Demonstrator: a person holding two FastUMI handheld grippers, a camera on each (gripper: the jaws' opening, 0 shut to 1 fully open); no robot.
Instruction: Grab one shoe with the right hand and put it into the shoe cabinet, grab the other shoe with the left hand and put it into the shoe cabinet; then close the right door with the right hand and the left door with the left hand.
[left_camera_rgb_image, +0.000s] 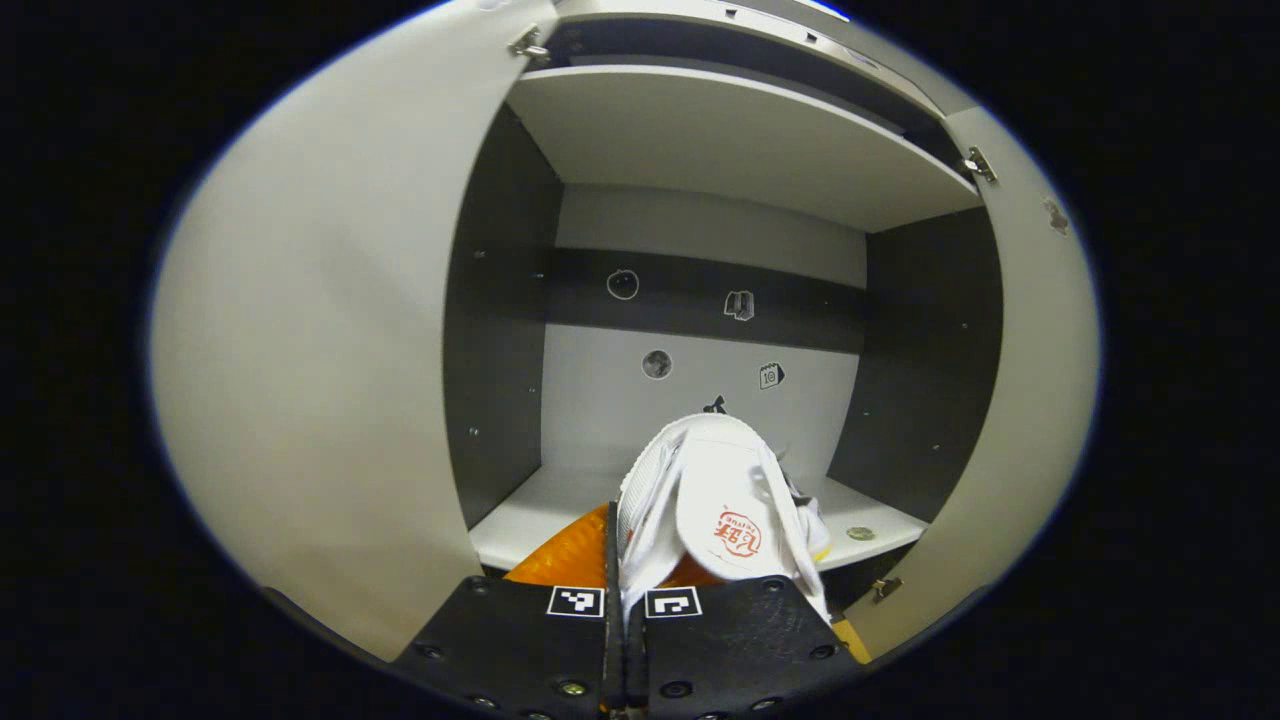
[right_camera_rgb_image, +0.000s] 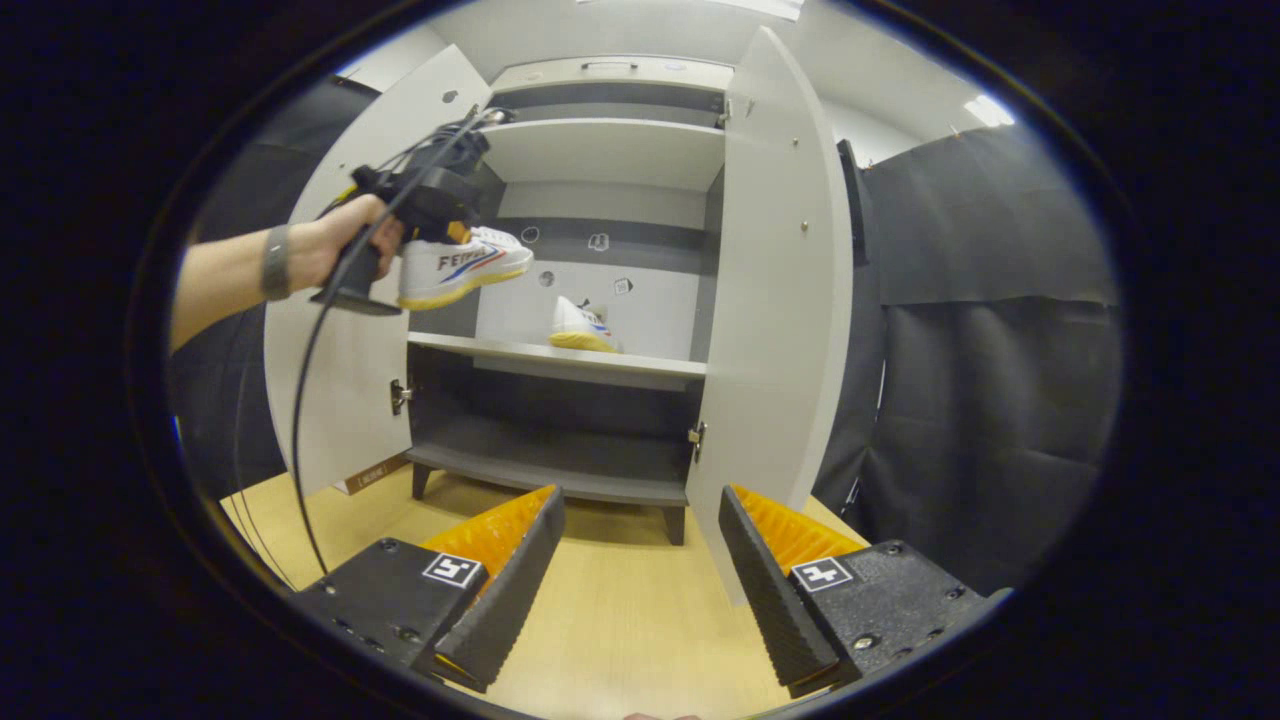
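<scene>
Second shoe held at the cabinet mouth, one shoe already shelved.

The left hand-held gripper (left_camera_rgb_image: 625, 625) is seen clamped on a white shoe (left_camera_rgb_image: 715, 500), which is carried in the air just in front of the middle shelf (left_camera_rgb_image: 520, 520) of the shoe cabinet (right_camera_rgb_image: 600, 150), its long axis pointing inward toward the back wall. The shelf lies ahead of and slightly below the shoe. The other shoe (right_camera_rgb_image: 580, 328) is already set on that shelf, toward its right. The right hand-held gripper (right_camera_rgb_image: 640, 590) is held wide apart and empty, well back above the floor (right_camera_rgb_image: 620, 620). The left door (right_camera_rgb_image: 340, 400) and right door (right_camera_rgb_image: 775, 300) both stand open.
</scene>
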